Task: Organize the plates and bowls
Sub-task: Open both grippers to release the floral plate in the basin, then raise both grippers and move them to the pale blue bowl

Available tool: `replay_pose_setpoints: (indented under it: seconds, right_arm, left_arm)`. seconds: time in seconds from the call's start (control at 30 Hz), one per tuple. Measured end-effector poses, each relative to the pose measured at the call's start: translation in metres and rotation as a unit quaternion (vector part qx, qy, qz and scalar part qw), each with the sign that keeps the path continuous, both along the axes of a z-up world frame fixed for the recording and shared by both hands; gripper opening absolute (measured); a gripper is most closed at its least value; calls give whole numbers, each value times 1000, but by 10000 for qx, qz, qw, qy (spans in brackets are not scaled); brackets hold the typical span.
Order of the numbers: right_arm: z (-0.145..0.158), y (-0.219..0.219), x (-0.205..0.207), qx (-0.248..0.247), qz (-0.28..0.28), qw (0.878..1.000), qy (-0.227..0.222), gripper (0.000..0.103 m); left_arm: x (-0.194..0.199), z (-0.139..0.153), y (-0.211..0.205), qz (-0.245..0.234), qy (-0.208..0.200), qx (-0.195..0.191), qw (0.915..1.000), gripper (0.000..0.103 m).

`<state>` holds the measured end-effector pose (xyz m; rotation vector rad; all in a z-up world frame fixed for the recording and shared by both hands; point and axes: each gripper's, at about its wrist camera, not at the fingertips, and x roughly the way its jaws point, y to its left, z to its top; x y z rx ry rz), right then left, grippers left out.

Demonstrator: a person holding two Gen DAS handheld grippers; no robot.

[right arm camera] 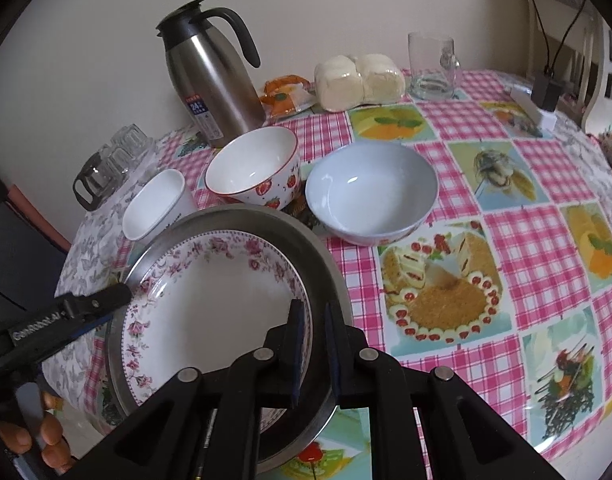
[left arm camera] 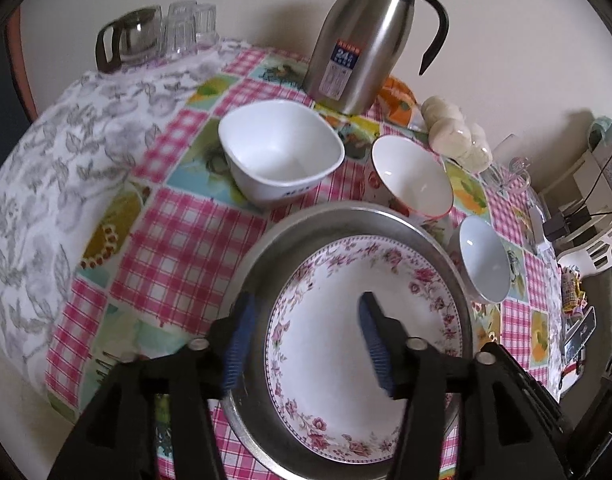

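While the floral plate (left arm camera: 365, 332) lies inside the metal pan (left arm camera: 266, 248) at the near edge of the table (right arm camera: 525, 248), the left gripper (left arm camera: 306, 344) is held released above it, one pad outside the pan's rim and one over the plate, neither pressing. The right gripper (right arm camera: 313, 344) is seen narrowly parted astride the pan's opposite rim; whether it pinches cannot be told. Just beyond the pan, a square white bowl (left arm camera: 282, 152), a strawberry bowl (right arm camera: 254, 164) and a pale blue bowl (right arm camera: 371, 188) are set. Farther back, a steel jug (right arm camera: 210, 72) is stood by the wall.
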<state>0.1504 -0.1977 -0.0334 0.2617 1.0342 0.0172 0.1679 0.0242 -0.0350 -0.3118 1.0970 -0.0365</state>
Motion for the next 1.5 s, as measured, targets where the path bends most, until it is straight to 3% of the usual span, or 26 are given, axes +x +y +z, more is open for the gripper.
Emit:
replay_pose_setpoints:
  seconds: [0.03,0.23,0.3,0.5,0.7,1.23,1.5]
  right_arm:
    - [0,0,1,-4,9,10000,-4,31]
    - [0,3,1,-149,51,9999,-21,58]
    - [0,4,1,-198,91,9998,-48,62]
    - [-2,7,2,-297,181,9994,-73,83]
    - [-3,8,2,-300,199,9993,-78,101]
    - [1,-5,3,-310,59,9992,-238,103]
    - [11,-32,7,-207,-225,9981,-534,103]
  left_arm:
    - [1,1,0,15,-12,19,10000,60]
    - [3,-2,4,158,23,299,9994,68]
    - [3,-3,7,233,29,367,9990,82]
    - [3,-2,14,471,-92,636,9968,87]
    - [2,-3,19,568,-119,663,9961,94]
    - [4,3,14,665,-509,709,9940,99]
    - [16,12,-6,320,-933,402,9943,99]
